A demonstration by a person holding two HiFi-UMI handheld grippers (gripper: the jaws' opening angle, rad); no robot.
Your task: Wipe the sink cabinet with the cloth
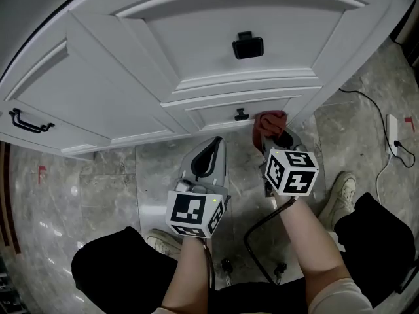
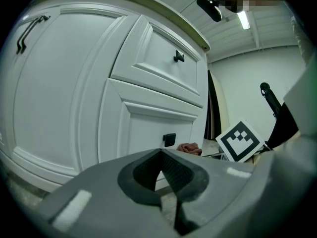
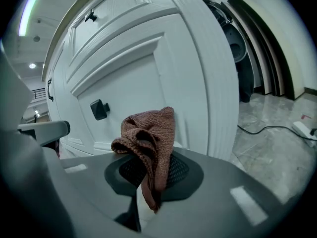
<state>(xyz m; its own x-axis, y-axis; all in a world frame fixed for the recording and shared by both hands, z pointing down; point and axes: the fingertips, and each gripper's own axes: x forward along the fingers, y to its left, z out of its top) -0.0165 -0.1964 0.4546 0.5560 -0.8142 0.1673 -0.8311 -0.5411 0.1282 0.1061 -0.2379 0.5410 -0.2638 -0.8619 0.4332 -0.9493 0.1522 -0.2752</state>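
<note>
Right hand-held gripper, clamped on the cloth, presented it near the sink cabinet for wiping; left hand-held gripper hung closed, empty, farther from the cabinet.

1. Head view: sink cabinet fills upper frame; floor below it, mid to lower frame.
2. On cab. front: knob upper centre; smaller knob straight below it; bar handle far left edge.
3. cloth just right of smaller knob, close to cab. front (contact unclear), betw. jaws of right gripper, centre-right.
4. left gripper at centre, left of right gripper, apart from cab.
5. cable & power strip on floor at right edge.
6. right shoe lower right; left shoe lower centre-left.
</note>
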